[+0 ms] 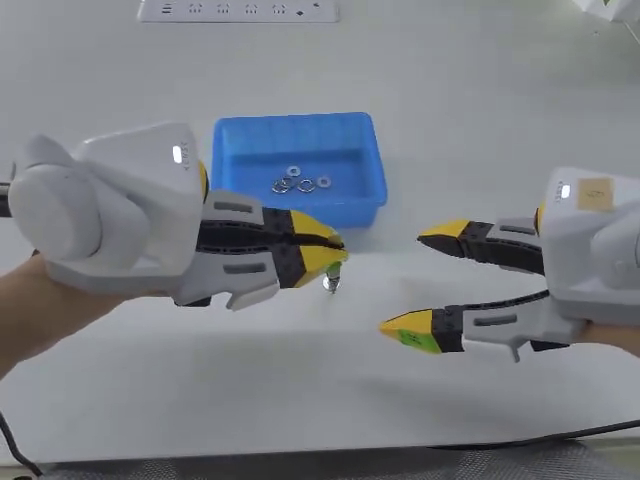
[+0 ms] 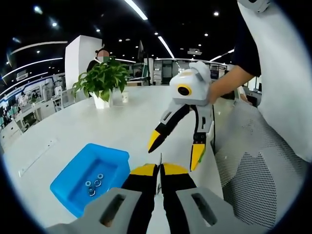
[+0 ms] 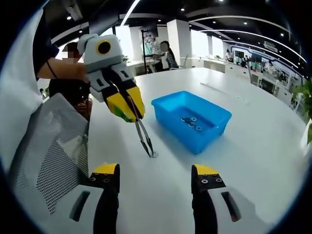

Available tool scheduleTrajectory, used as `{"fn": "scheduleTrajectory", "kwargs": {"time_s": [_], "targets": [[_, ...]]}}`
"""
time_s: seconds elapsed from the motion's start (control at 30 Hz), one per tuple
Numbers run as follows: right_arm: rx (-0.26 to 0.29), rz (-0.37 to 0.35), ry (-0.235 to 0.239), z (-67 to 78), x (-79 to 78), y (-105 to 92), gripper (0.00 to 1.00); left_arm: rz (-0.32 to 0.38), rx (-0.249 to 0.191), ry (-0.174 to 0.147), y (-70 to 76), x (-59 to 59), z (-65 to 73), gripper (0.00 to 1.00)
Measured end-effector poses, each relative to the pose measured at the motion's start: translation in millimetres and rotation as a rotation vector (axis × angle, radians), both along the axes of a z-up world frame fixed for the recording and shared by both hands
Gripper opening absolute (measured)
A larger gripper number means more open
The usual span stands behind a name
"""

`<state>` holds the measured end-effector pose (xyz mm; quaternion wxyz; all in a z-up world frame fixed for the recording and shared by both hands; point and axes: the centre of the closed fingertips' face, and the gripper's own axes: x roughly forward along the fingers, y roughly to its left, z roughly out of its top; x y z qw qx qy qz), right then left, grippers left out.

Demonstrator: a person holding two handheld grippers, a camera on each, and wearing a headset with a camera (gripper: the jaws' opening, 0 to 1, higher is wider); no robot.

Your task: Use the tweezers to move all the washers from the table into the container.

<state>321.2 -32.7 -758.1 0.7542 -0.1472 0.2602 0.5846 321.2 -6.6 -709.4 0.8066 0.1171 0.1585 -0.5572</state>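
Tweezers (image 3: pixel 141 131), slim and silvery, touch one washer (image 3: pixel 153 155).

White surface (image 1: pixel 300 380), wide, slightly glossy. Power strip (image 1: pixel 238 10) at the far edge, black cable (image 1: pixel 560 435) along the near edge. Potted plant (image 2: pixel 101 80) sits on it. Open-plan hall: white column (image 2: pixel 80 56), dark ceiling, strip lights (image 2: pixel 165 46), grey mesh chair (image 3: pixel 48 146) alongside.

The rectangular blue plastic container (image 1: pixel 295 122) holds silvery metal ring washers (image 1: pixel 300 184) on the plain white desk (image 1: pixel 300 380), the slim metal tweezers (image 3: pixel 144 136) are silvery too, and the white-and-grey left gripper (image 1: pixel 335 250) and right gripper (image 1: pixel 402 282) have black fingers (image 1: pixel 480 242) with yellow tips, one tip carrying a green label.
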Motion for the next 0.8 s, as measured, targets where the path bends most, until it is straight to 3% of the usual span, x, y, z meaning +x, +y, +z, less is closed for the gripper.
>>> {"fn": "scheduleTrajectory", "kwargs": {"time_s": [0.37,0.8], "targets": [[0.006,0.159,-0.013,-10.3,0.1,40.1,0.48,-0.002,0.000,0.019,1.1,1.5,0.1,0.07],[0.013,0.251,-0.040,-14.8,-2.0,58.7,0.28,-0.010,0.003,0.026,-0.3,0.1,-0.4,0.07]]}}
